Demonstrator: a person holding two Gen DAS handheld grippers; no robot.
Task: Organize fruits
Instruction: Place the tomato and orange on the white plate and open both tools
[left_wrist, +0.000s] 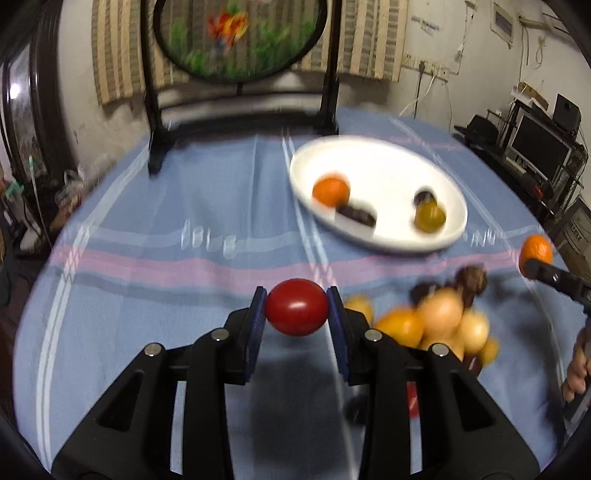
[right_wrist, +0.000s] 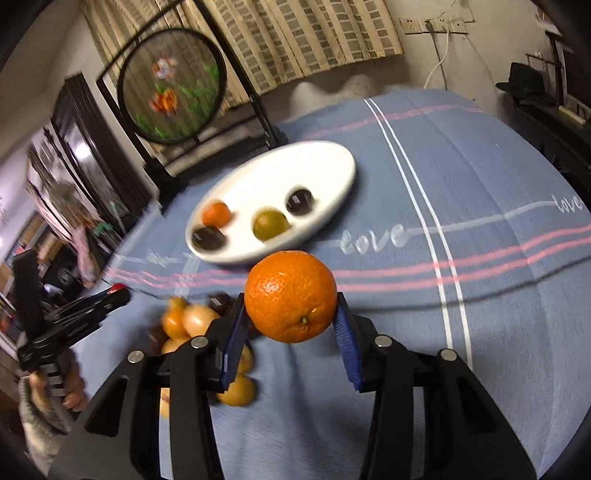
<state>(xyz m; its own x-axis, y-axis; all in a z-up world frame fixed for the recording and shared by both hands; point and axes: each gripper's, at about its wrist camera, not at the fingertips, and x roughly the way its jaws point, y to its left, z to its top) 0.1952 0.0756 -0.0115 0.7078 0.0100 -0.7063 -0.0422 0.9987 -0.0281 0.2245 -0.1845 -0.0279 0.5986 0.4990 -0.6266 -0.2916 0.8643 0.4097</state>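
My left gripper is shut on a smooth red fruit, held above the blue cloth. My right gripper is shut on a large orange, also lifted off the cloth; in the left wrist view that orange shows at the far right. Beyond both lies a white oval plate holding a small orange, a green-yellow fruit and two dark fruits. A blurred pile of yellow and brown fruits lies on the cloth between the grippers.
A blue striped tablecloth covers the round table. A round embroidered screen on a black stand stands at the far edge behind the plate. A person's hand grips the left tool's handle. Shelves and furniture ring the table.
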